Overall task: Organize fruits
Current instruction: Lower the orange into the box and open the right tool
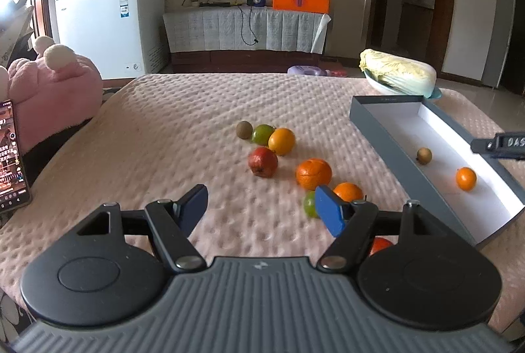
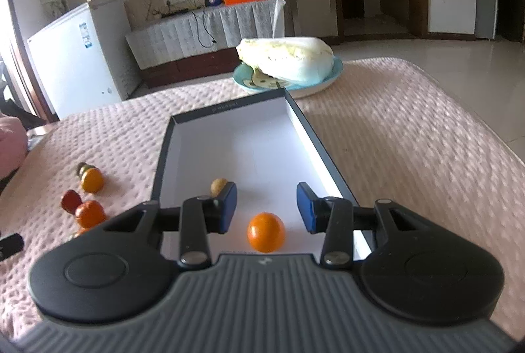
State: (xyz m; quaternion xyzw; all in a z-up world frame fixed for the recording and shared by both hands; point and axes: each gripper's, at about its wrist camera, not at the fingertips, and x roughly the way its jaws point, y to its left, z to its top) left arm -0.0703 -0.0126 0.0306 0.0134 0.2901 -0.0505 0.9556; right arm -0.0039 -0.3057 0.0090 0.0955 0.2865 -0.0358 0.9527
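On the pink blanket, the left gripper hovers with jaws spread wide, holding nothing. Loose fruit lies ahead of it: a kiwi, a lime, a yellow-orange citrus, a red pomegranate and a big orange. To the right, the grey box holds a small brown fruit and a small orange. The right gripper, jaws also wide and empty, hangs over that box. Only the right wrist view shows the blue plate fully, carrying the cabbage.
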